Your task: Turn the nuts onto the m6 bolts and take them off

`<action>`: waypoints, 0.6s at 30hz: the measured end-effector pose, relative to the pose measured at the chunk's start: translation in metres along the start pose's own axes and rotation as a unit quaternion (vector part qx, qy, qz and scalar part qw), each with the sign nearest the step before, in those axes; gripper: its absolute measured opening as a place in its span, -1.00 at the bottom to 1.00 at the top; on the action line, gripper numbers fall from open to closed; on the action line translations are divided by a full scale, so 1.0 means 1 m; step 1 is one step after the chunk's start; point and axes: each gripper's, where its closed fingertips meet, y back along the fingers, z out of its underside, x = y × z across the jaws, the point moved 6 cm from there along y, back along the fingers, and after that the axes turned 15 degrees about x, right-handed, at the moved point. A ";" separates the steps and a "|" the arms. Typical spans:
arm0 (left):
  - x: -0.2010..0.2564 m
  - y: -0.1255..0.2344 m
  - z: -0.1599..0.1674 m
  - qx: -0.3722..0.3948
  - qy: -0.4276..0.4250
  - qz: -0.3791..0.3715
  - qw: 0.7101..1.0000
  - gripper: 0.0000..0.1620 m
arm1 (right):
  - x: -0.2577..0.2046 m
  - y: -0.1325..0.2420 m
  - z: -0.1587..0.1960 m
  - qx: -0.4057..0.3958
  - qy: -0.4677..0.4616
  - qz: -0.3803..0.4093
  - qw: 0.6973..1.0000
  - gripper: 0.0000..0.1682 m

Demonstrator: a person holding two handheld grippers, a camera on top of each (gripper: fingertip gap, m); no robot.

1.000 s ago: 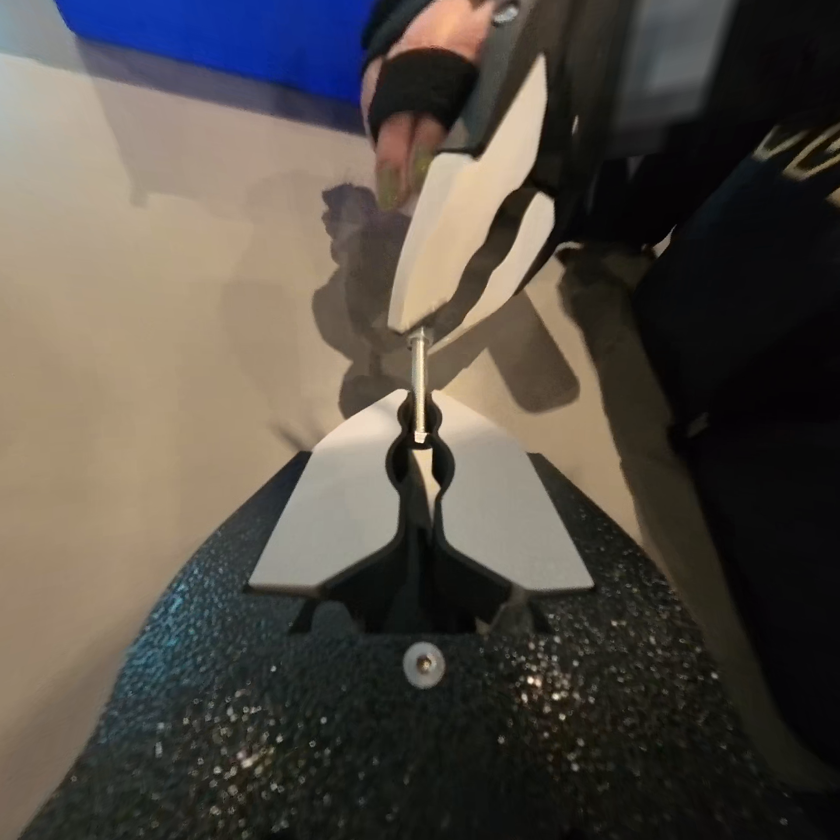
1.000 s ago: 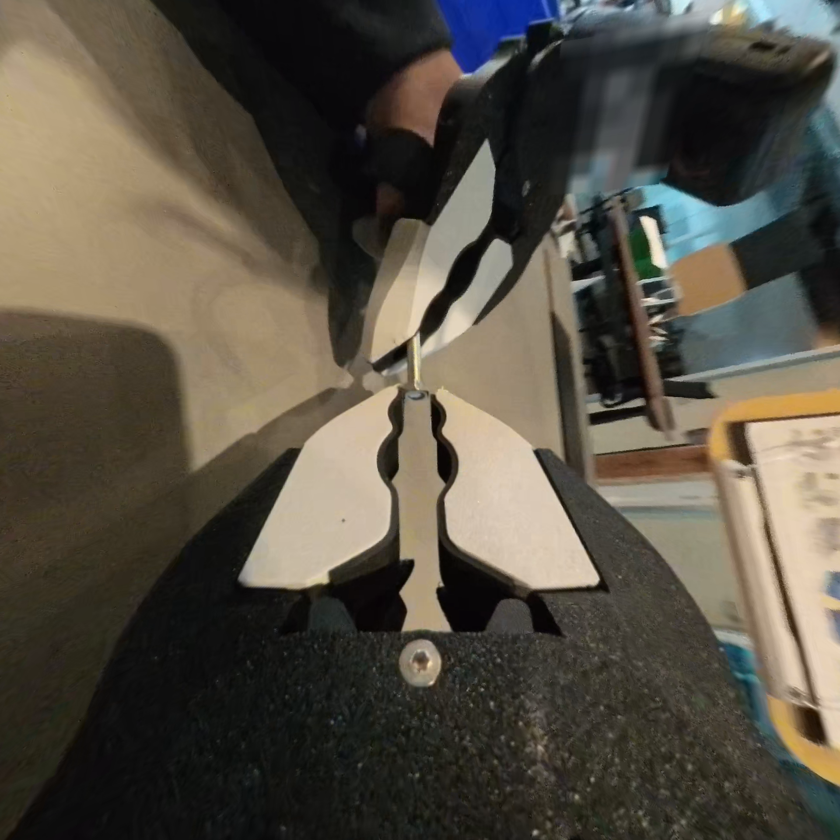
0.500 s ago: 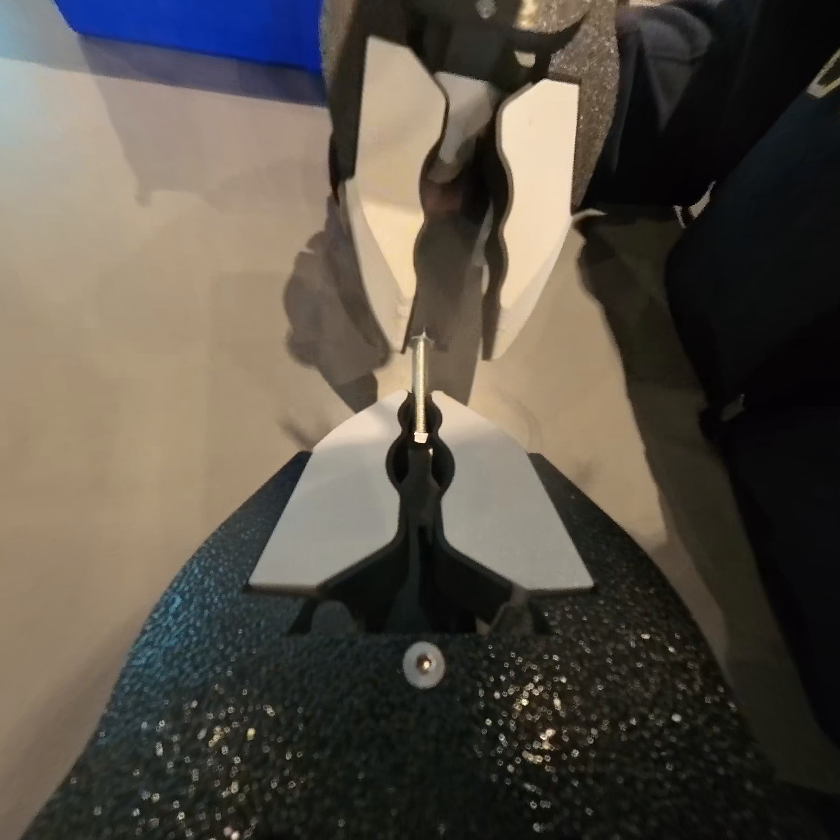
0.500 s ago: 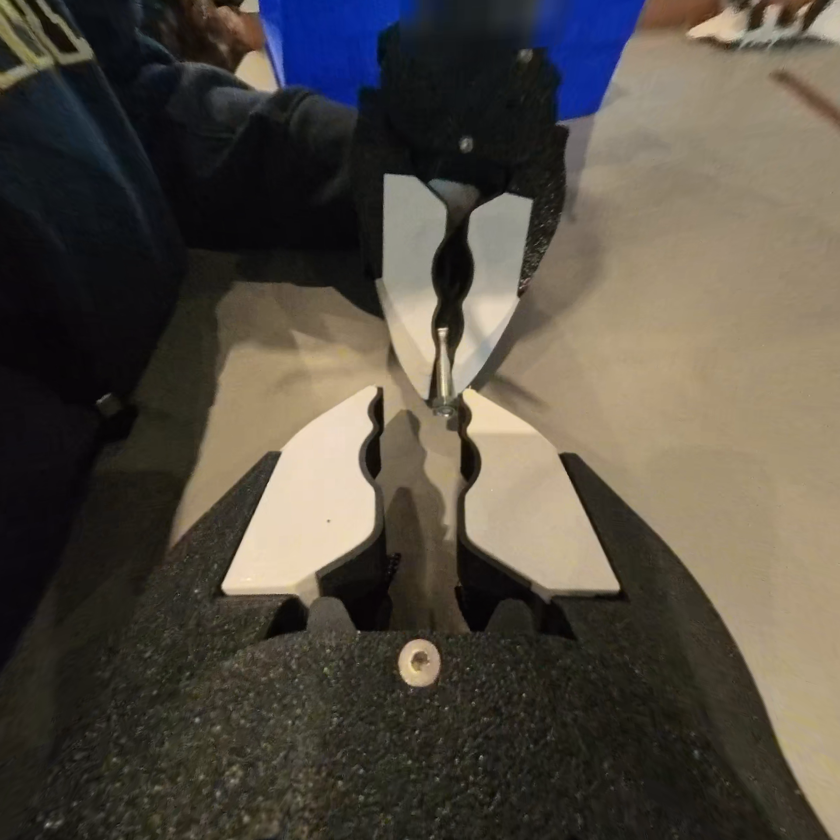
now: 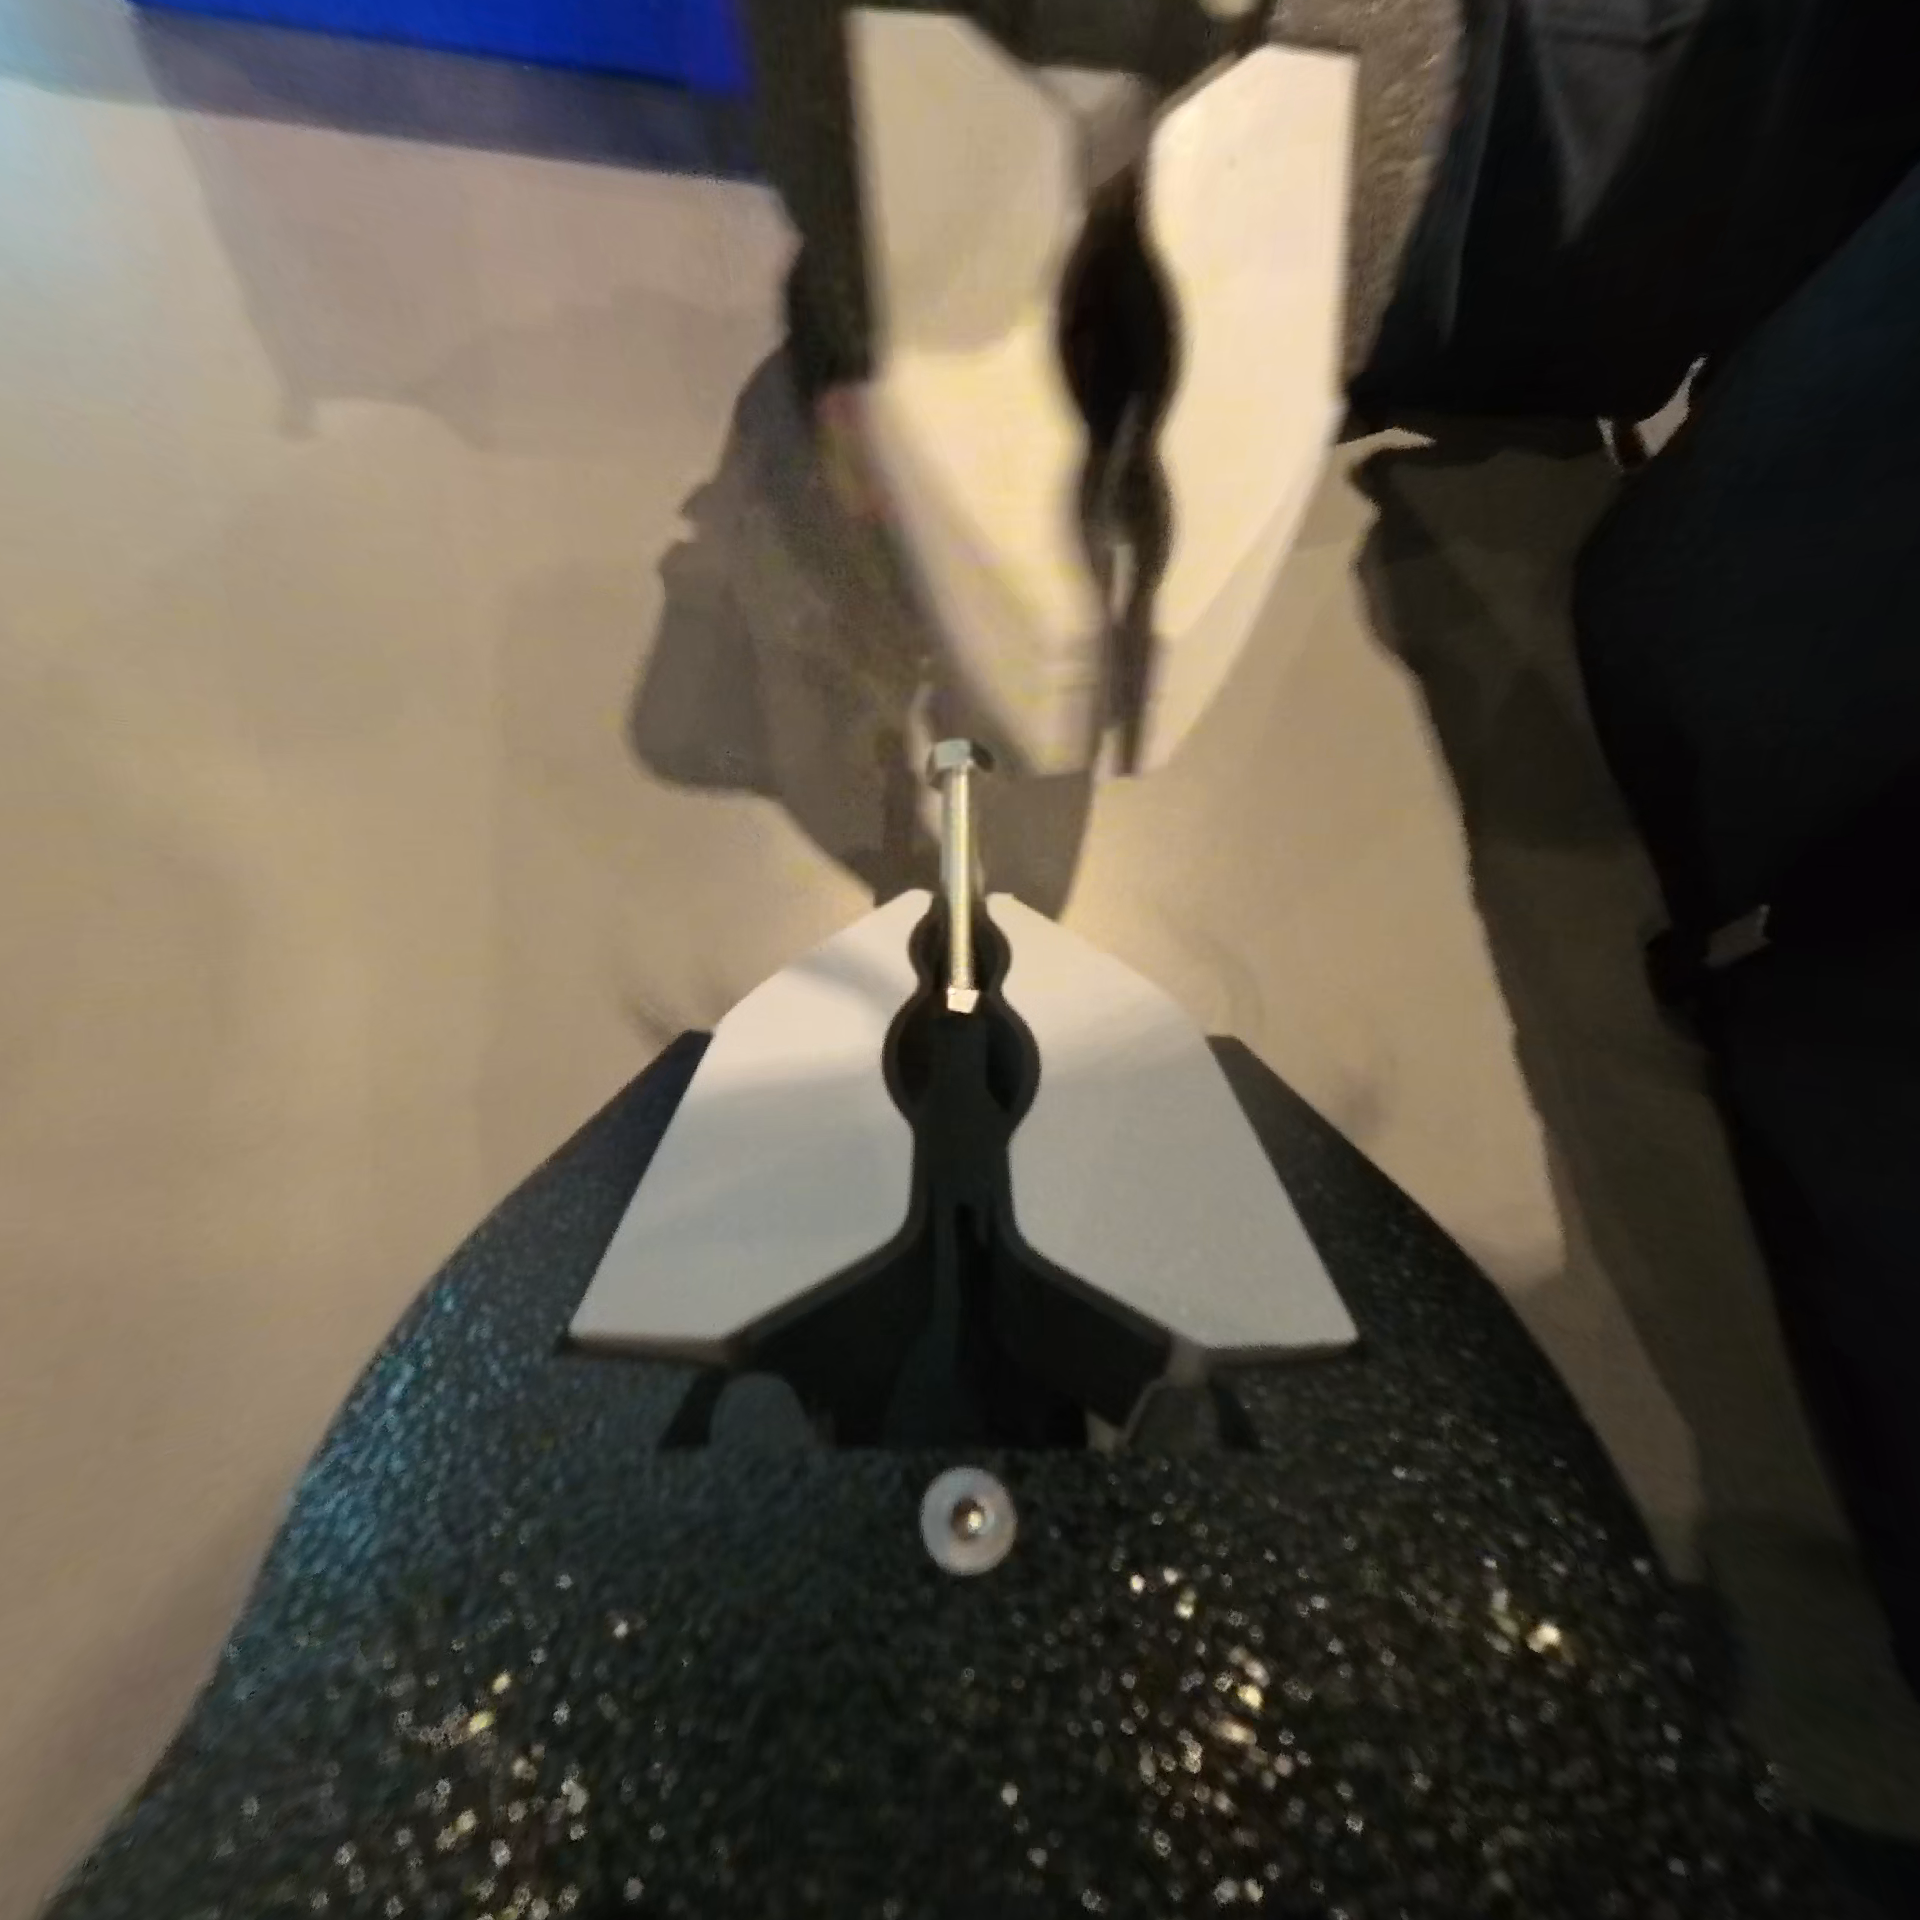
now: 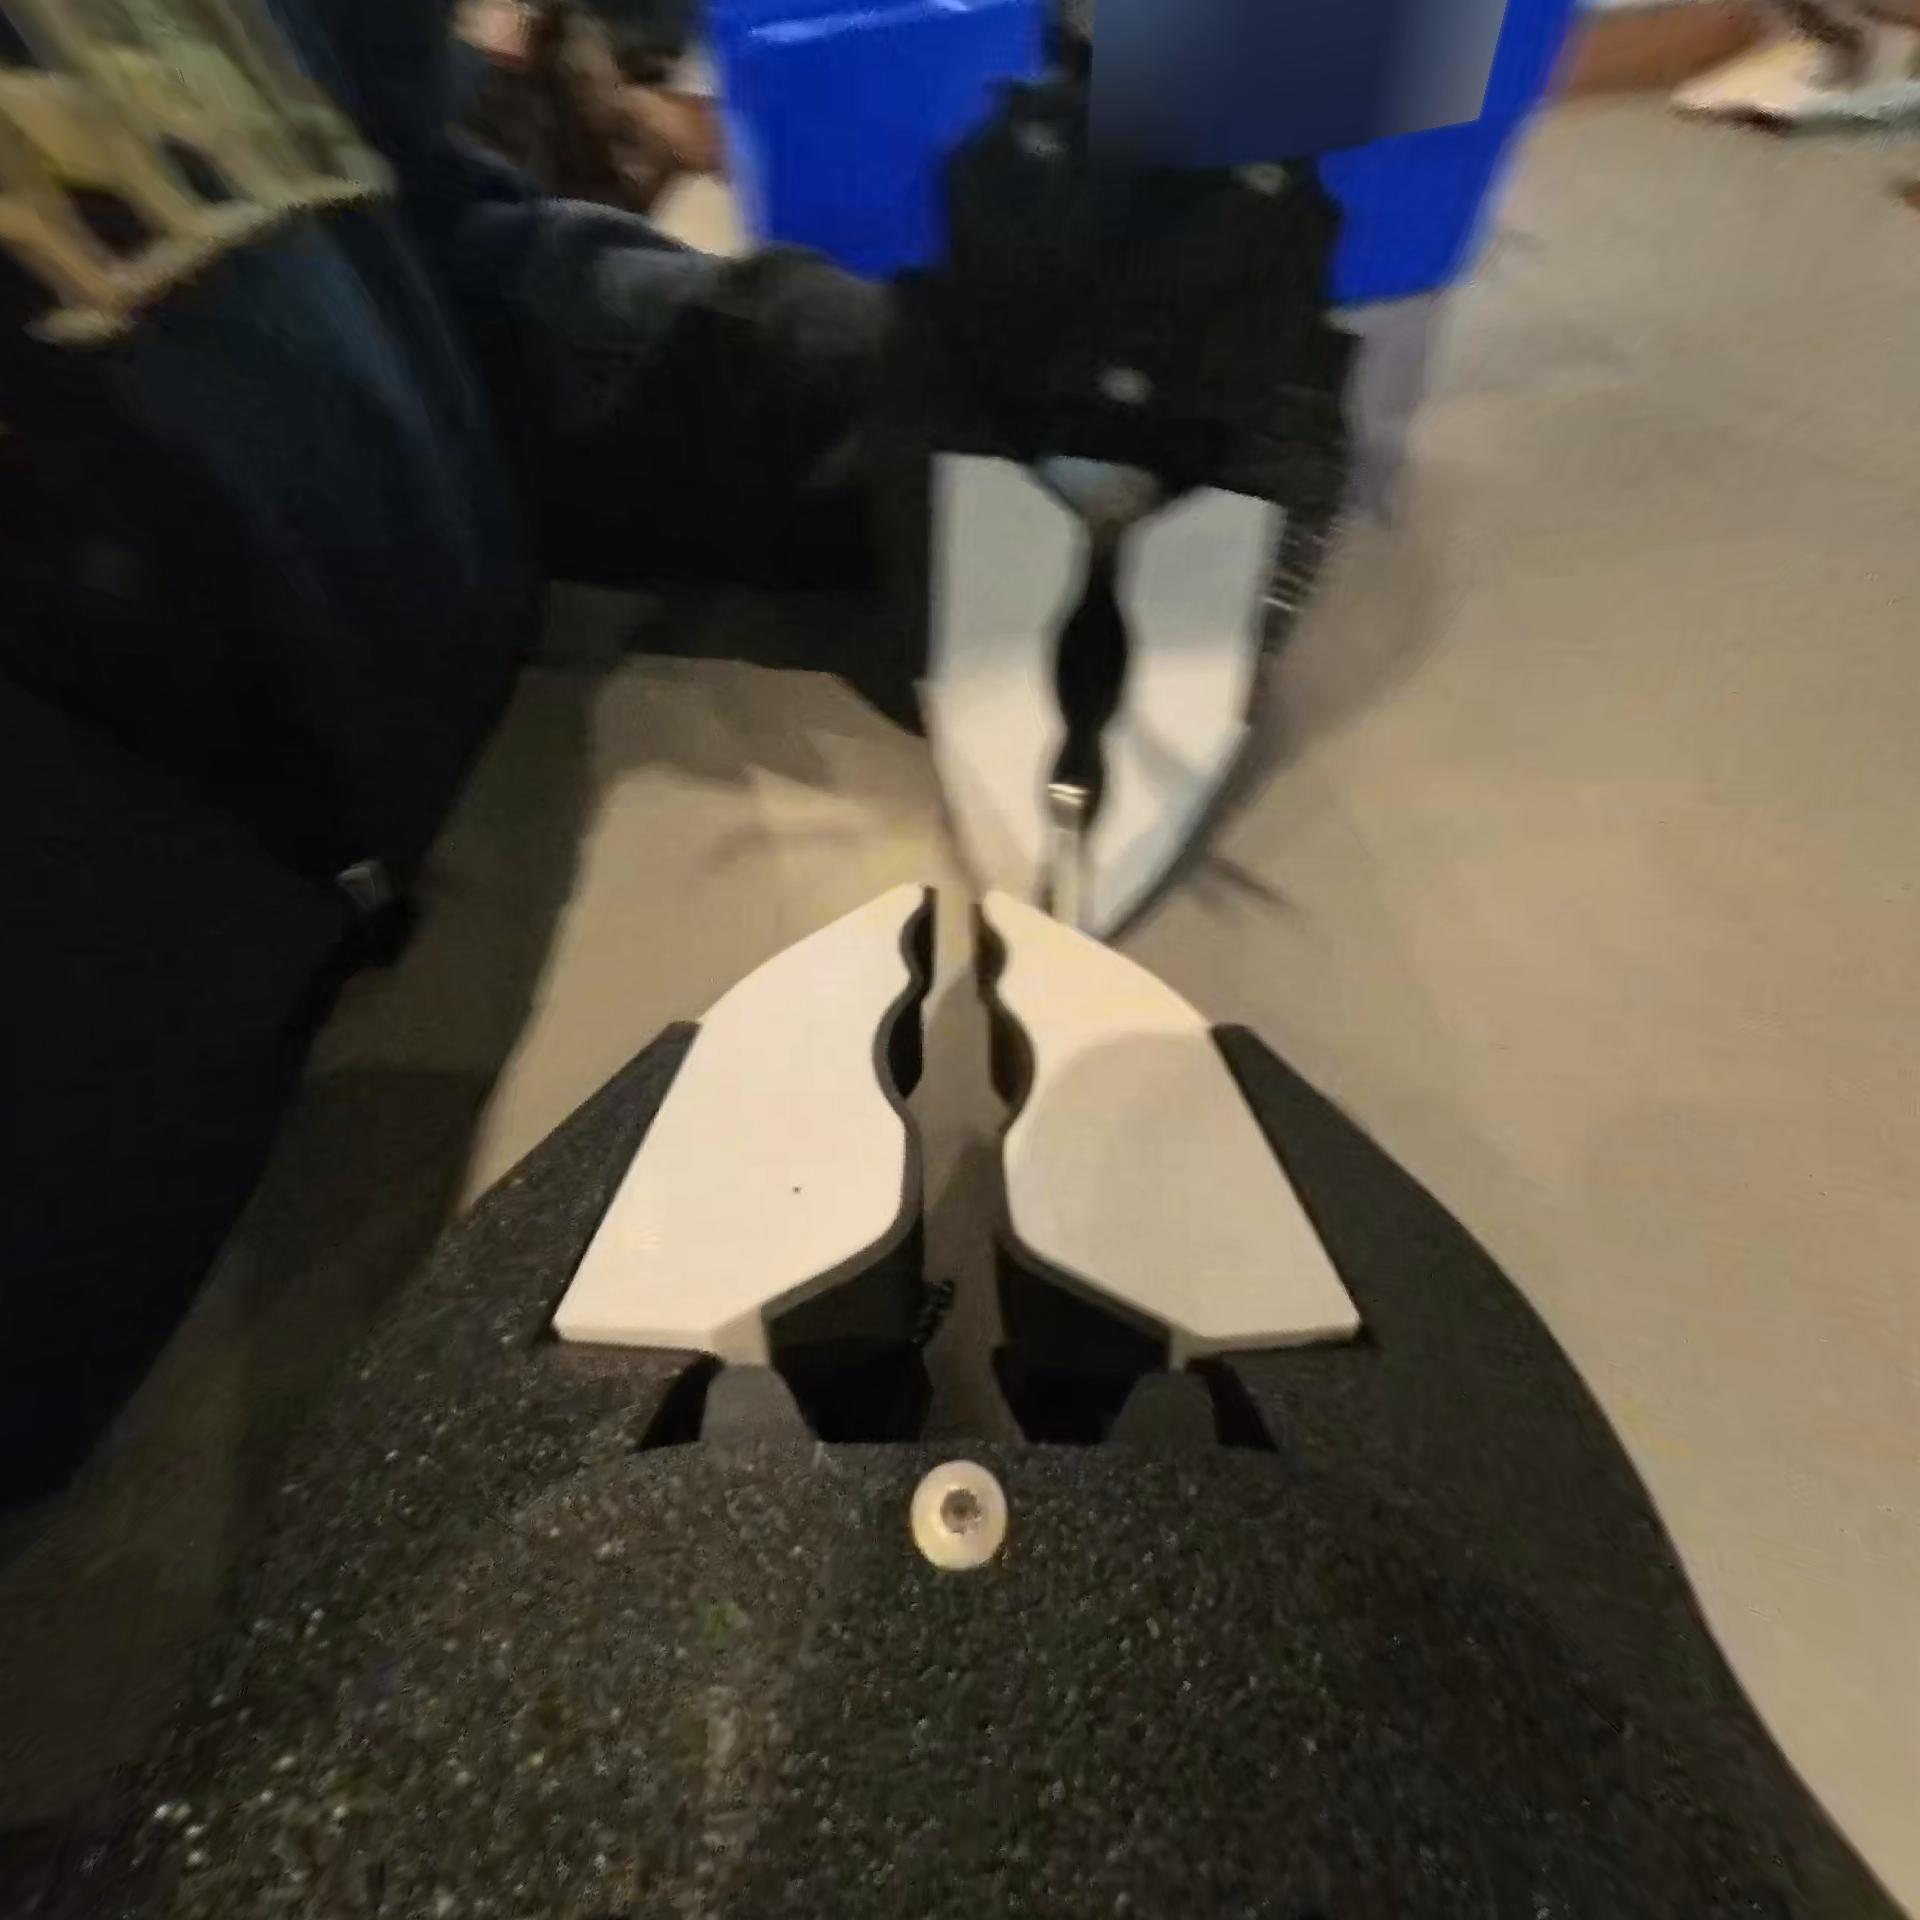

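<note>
The left gripper is held level, its fingers closed to a narrow slot. Facing it tip to tip, the right gripper is held slightly offset, its fingers nearly together with a thin gap between.

Speckled black gripper bodies (one silver screw), white fingers

Right gripper motion-blurred, bolt tail hidden between fingers
</note>
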 end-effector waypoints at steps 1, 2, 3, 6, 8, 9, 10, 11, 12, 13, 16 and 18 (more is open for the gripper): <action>-0.001 0.000 0.000 -0.001 0.002 -0.001 1.000 -0.95 | -0.006 0.000 -0.002 0.008 -0.001 -0.025 1.000 -0.99; -0.001 0.000 0.000 0.001 0.003 0.000 1.000 -0.95 | -0.006 0.000 -0.003 0.008 -0.002 -0.029 1.000 -0.99; 0.000 0.000 0.000 0.002 0.002 0.001 1.000 -0.95 | -0.004 0.001 -0.004 0.008 0.000 -0.014 1.000 -0.98; 0.000 0.000 0.000 0.000 0.000 0.003 1.000 -0.95 | 0.008 0.004 -0.001 0.008 -0.003 0.037 0.999 -0.81; 0.000 0.000 0.000 0.000 0.000 0.003 1.000 -0.95 | 0.011 0.004 0.001 0.002 -0.009 0.049 0.999 -0.78; 0.000 0.000 0.000 0.001 0.000 0.003 1.000 -0.95 | 0.011 0.003 0.001 -0.002 -0.009 0.049 0.999 -0.77; 0.000 0.000 0.000 0.003 0.001 0.003 1.000 -0.95 | 0.011 0.003 0.002 -0.005 -0.009 0.050 0.999 -0.77; 0.000 0.001 -0.001 0.004 0.001 0.003 1.000 -0.95 | 0.011 0.002 0.002 -0.008 -0.010 0.049 0.999 -0.77; 0.000 0.001 -0.001 0.004 0.001 0.003 1.000 -0.95 | 0.011 0.002 0.003 -0.010 -0.010 0.048 0.999 -0.78; 0.000 0.001 -0.001 0.004 0.001 0.003 1.000 -0.95 | 0.011 0.002 0.003 -0.010 -0.011 0.047 0.999 -0.77; 0.000 0.000 0.000 0.002 0.001 0.004 1.000 -0.95 | 0.010 0.002 0.003 -0.011 -0.014 0.044 0.999 -0.76; -0.001 0.000 0.000 -0.001 0.001 0.002 1.000 -0.95 | 0.009 0.002 0.002 -0.009 -0.018 0.039 0.999 -0.76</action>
